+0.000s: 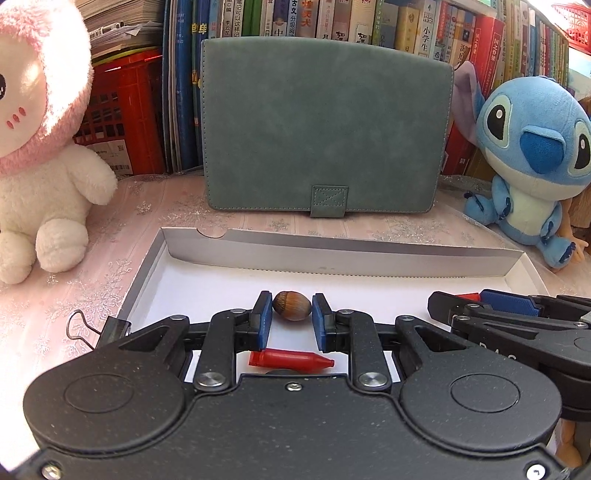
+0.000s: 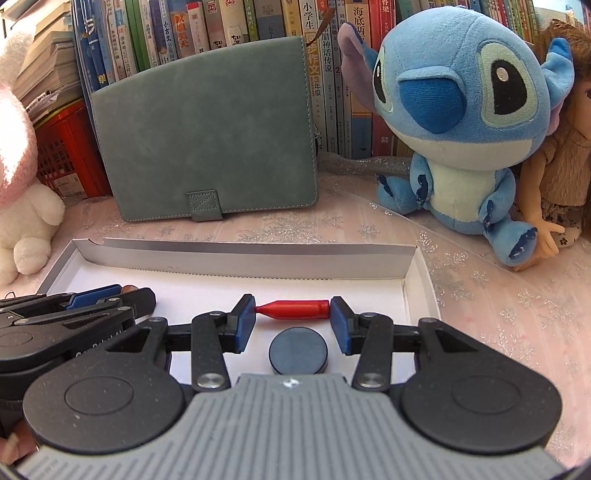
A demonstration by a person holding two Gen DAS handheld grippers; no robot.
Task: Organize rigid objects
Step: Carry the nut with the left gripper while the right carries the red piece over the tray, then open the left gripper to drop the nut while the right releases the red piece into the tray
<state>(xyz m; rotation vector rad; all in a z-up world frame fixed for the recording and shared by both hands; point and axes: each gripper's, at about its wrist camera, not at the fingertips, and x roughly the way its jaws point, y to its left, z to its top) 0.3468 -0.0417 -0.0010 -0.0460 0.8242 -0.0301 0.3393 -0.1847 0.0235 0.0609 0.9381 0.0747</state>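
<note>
left tool (image 1: 291,312) pinching nut (image 1: 291,305), right tool (image 2: 292,309) pinching red cap (image 2: 293,308) endwise over tray (image 2: 236,254); disc (image 2: 298,350) at 6 o'clock. round nut could squirt out; cap could pivot loose.

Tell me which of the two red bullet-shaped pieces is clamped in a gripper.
The red bullet-shaped piece gripped end to end by the right gripper. The other red bullet-shaped piece lies loose beneath the left gripper.

I saw a bench (image 1: 303,225) covered with a pale pink cloth with silver snowflakes. Behind it stood a long row of books (image 2: 236,26), upright and close together, with a red plastic crate (image 1: 125,110) and a stack of papers (image 1: 118,22) at the left. Strong light fell from the left.
</note>
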